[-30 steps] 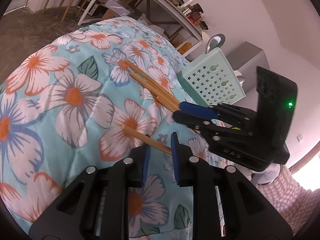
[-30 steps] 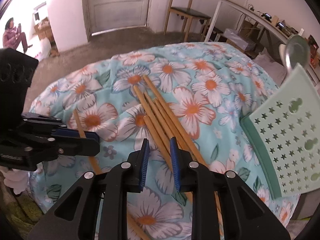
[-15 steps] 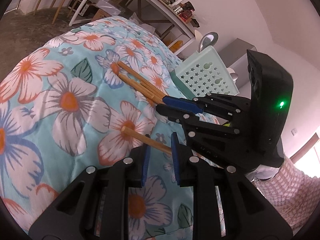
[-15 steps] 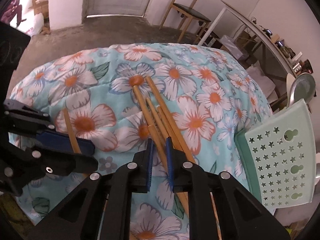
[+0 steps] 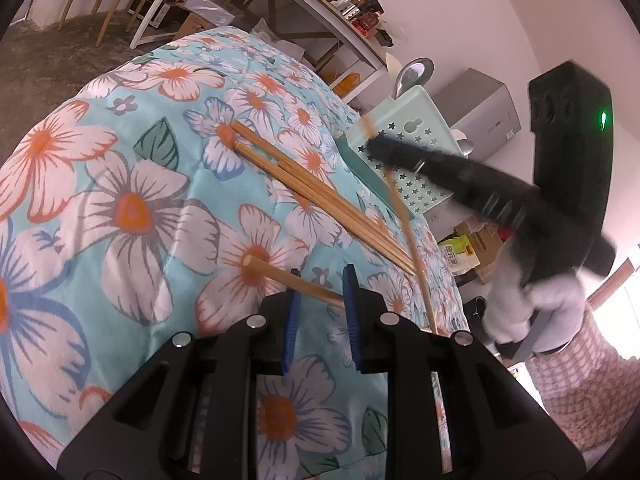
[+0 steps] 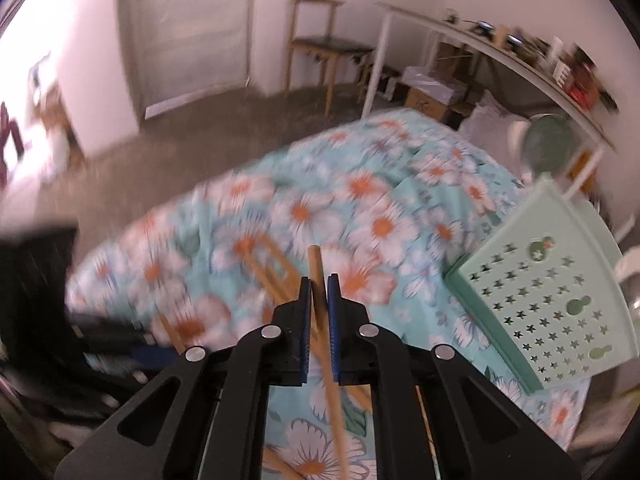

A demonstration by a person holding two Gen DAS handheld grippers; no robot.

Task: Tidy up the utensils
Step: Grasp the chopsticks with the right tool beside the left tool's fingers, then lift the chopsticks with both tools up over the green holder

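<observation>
Right gripper (image 6: 318, 292) (blue-padded) has just clamped a slim round wooden chopstick (image 6: 316, 264); left gripper (image 5: 319, 300) gapes.

left wrist: close, looking down | right wrist: likewise, perhaps higher, blurred | shared: floral quilt (image 5: 120, 208)

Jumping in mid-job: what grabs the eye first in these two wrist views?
The loud floral quilt fills both views, with loose chopsticks lying mid-quilt. The right gripper is clamped on one chopstick, lifted beside the mint star-punched holder at the quilt's right edge.
</observation>
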